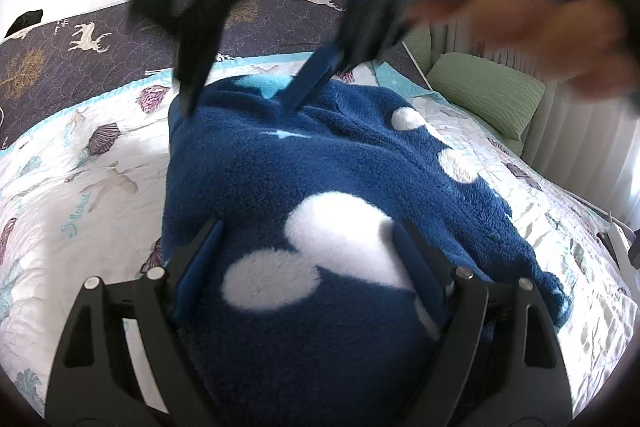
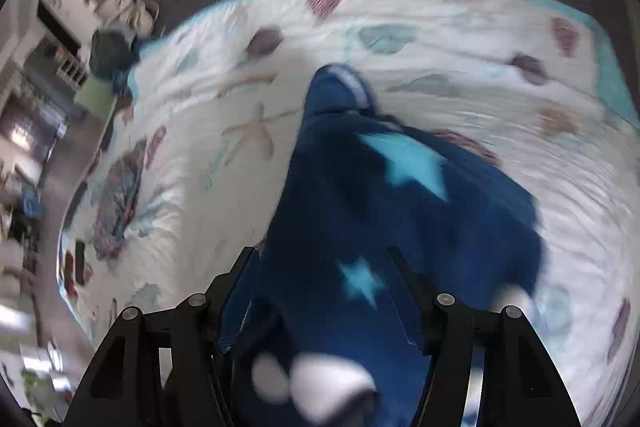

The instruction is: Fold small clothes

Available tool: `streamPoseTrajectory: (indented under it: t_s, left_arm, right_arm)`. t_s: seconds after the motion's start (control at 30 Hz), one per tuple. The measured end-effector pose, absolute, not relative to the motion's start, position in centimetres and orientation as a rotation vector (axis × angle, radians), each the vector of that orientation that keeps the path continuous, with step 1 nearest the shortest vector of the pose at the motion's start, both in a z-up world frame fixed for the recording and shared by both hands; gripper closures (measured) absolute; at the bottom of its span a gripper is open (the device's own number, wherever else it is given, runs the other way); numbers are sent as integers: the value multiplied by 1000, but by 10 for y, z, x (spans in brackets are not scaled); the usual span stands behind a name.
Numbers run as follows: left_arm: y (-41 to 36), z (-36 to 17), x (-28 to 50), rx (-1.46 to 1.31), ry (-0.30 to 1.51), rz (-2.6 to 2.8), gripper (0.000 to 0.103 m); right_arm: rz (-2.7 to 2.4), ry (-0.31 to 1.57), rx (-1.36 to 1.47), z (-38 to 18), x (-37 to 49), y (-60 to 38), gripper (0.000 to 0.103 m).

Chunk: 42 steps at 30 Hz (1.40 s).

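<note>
The left wrist camera looks forward and down over its own claw [image 1: 308, 255], very near the blue fleece garment [image 1: 320, 163] on the bed quilt [image 1: 80, 163], facing the right claw [image 1: 240, 103]. The right wrist camera, blurred, looks steeply down the same garment [image 2: 360, 219] and quilt [image 2: 440, 35].

A small fleece garment [image 1: 320, 167] — deep blue and fluffy, with white round patches and pale blue stars — lies spread and rumpled. It fills the gap between the left tongs [image 1: 308, 259] and stretches ahead to the right tongs [image 1: 240, 103], whose tips press into its far edge.
</note>
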<state>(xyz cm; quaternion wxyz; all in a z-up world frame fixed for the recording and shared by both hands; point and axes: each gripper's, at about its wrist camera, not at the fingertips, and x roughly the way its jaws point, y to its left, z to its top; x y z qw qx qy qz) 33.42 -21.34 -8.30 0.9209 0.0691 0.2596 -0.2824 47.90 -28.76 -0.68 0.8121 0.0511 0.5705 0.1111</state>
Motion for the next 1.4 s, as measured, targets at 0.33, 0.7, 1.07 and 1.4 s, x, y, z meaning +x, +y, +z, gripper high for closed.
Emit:
streamPoseTrajectory:
  t_s: [0.33,0.7,1.07,1.4]
  left_arm:
    - [-203,-86,348,63,583,-586,18]
    - [-195,-78,345,37,566,-614,15]
    - [-212,-83,335,163,531,-582,12]
    - [-214,-74,342,244,589,-608,9]
  right_arm:
    - [161,1377,45,-82,509,-284,31]
    - [-17,1100,238,-1,427,-333,29]
    - [28,1127,287,-67,318,-377,19]
    - [62,1189,445,-105,334,-408,0]
